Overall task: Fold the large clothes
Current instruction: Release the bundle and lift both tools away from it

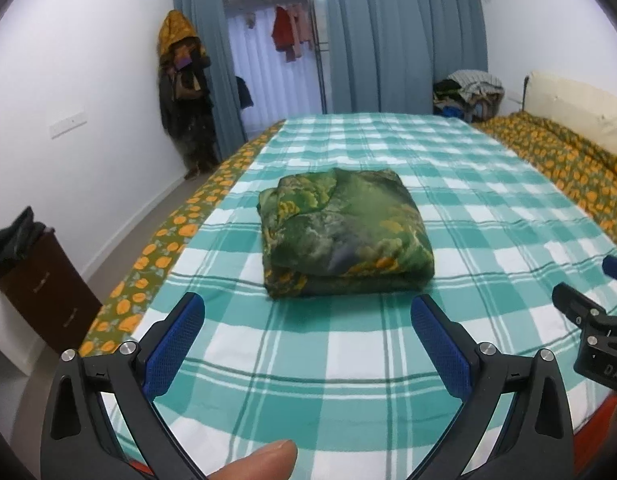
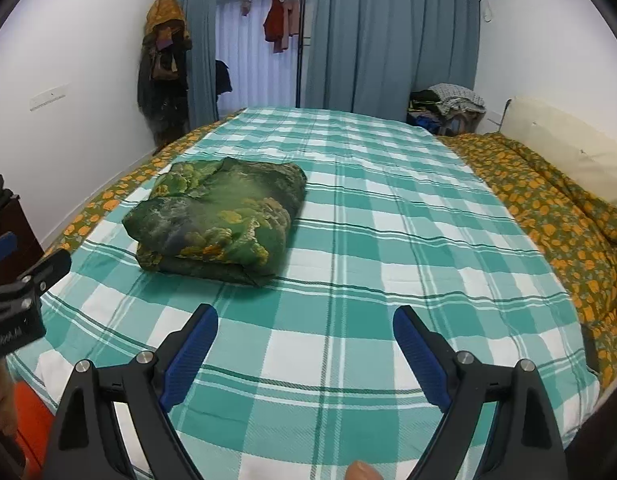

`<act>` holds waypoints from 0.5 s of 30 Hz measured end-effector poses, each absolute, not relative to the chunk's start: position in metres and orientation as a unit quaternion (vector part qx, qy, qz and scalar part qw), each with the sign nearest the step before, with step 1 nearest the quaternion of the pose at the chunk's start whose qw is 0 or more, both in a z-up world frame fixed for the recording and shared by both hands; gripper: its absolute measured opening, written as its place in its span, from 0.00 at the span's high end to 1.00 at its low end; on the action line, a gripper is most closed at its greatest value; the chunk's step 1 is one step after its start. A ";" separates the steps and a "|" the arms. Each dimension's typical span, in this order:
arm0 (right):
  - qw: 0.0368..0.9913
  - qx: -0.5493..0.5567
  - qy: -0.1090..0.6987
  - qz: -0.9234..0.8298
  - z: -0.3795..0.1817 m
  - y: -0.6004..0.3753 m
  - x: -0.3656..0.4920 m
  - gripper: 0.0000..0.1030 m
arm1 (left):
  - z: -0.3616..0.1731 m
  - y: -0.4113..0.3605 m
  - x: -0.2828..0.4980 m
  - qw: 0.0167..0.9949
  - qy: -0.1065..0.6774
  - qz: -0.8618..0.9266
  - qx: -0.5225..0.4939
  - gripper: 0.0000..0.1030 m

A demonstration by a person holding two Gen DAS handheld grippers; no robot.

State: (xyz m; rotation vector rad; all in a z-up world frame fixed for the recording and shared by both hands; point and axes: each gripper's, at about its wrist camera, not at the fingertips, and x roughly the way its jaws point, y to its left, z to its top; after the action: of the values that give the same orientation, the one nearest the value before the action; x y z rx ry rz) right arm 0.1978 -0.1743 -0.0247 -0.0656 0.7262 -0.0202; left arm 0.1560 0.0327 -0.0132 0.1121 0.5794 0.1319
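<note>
A green and yellow patterned garment [image 1: 344, 232] lies folded into a thick square bundle on the teal and white checked bed [image 1: 448, 184]. It also shows in the right wrist view [image 2: 220, 220], left of centre. My left gripper [image 1: 308, 308] is open and empty, hovering just short of the bundle's near edge. My right gripper [image 2: 304, 320] is open and empty, above the bare sheet to the right of the bundle. The right gripper's tip shows at the right edge of the left wrist view [image 1: 588, 312], and the left gripper shows at the left edge of the right wrist view [image 2: 28, 284].
An orange-flowered quilt [image 2: 548, 208] lies along the bed's right side by a cream headboard [image 2: 568, 140]. A pile of clothes [image 2: 448, 108] sits at the far right corner. A dark cabinet [image 1: 40, 288] stands left of the bed. Coats [image 1: 184, 92] hang by the blue curtains [image 1: 400, 36].
</note>
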 end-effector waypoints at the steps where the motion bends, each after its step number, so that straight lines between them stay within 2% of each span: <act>1: 0.935 -0.034 0.354 -0.010 -0.025 -0.173 0.197 0.11 | -0.013 0.032 0.155 0.954 0.287 0.071 0.060 0.00; 15: 0.933 -0.020 0.359 0.005 -0.007 -0.172 0.181 0.11 | 0.007 0.035 0.143 0.939 0.339 0.051 0.016 0.00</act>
State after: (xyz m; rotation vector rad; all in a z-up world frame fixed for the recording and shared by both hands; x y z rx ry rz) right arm 0.1812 -0.1715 -0.0069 -0.0405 0.7342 0.0105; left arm 0.1434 0.0354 0.0067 0.0332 0.6931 0.1031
